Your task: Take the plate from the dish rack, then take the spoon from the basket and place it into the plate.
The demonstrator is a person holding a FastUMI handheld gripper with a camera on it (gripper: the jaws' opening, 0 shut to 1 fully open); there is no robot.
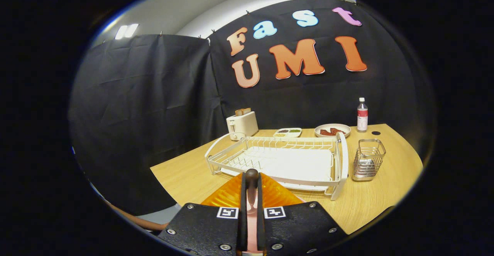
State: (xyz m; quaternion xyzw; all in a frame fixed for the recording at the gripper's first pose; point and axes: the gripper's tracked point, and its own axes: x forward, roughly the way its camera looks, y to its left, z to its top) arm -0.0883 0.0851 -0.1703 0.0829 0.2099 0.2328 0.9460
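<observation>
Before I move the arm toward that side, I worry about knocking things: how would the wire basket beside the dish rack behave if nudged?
The wire basket looks tall and narrow, so it may tip. Its open mesh suggests it is light and would slide on the smooth table. The gripper is shut on the spoon.

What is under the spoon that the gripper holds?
The gripper is shut on the spoon. Under it lies the orange plate, on the wooden table before the dish rack. The fingers cover the plate's near part.
</observation>
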